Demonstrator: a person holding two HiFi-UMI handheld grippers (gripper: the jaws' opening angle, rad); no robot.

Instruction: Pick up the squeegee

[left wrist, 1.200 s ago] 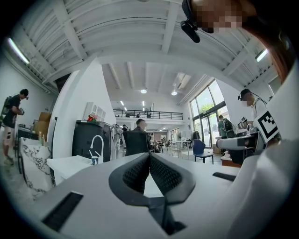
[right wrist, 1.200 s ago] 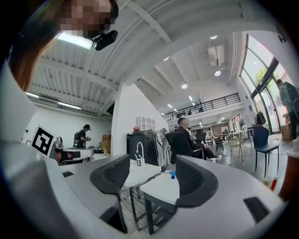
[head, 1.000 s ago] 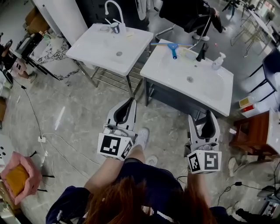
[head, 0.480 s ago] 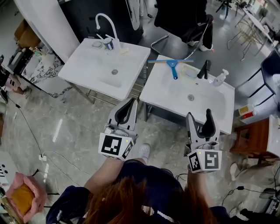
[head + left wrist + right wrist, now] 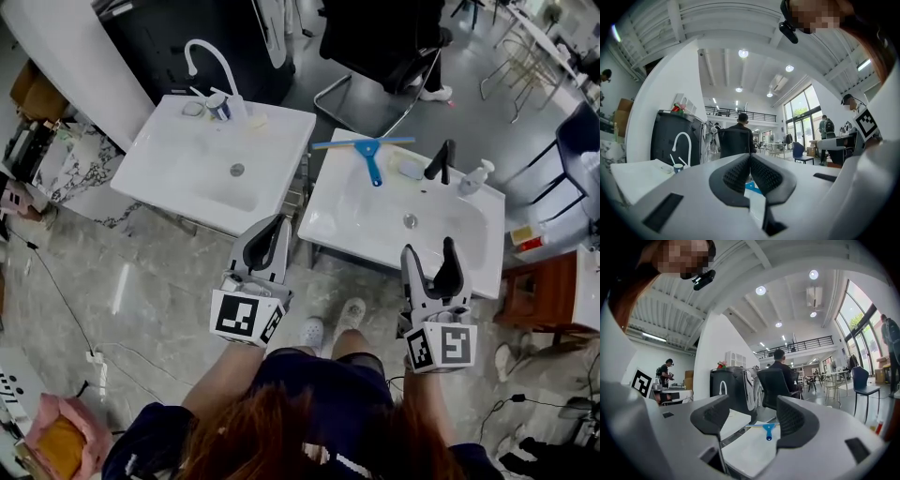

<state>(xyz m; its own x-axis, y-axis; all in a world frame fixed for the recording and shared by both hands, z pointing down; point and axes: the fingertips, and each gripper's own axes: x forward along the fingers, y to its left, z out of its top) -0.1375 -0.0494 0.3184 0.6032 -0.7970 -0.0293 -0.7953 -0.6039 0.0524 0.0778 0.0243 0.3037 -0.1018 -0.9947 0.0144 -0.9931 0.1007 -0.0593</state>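
Squeegee (image 5: 368,155) lies flat on the far rim of the black-tap basin (image 5: 375,220), on the deck left of the black tap (image 5: 439,159). It is T-shaped, with a blue handle and a thin blade. The blade's long axis runs left to right along the basin's far edge, its left end dipping slightly nearer the person. The handle points from the blade toward the bowl and the person, angled a little toward the tap. Nothing touches it.

Left gripper (image 5: 278,222) hovers off the near-left corner of the black-tap basin, over the floor, well apart from the squeegee. The left gripper view shows the left gripper (image 5: 750,157) with ribbed pads pressed together and nothing between them.

Right gripper (image 5: 428,249) hangs over the near edge of the black-tap basin, on the tap's side, also well short of the squeegee. In the right gripper view its jaws stand wide apart and empty (image 5: 752,401). Far off through the gap the squeegee (image 5: 768,429) shows on the basin top (image 5: 750,451), handle toward the camera.

Soap bottle (image 5: 475,175) stands upright at the far-right corner of the black-tap basin, just beyond the tap. White-tap basin (image 5: 187,169) sits to the left of the black-tap basin, with a narrow gap between them. A black office chair (image 5: 375,37) stands beyond the far edge.
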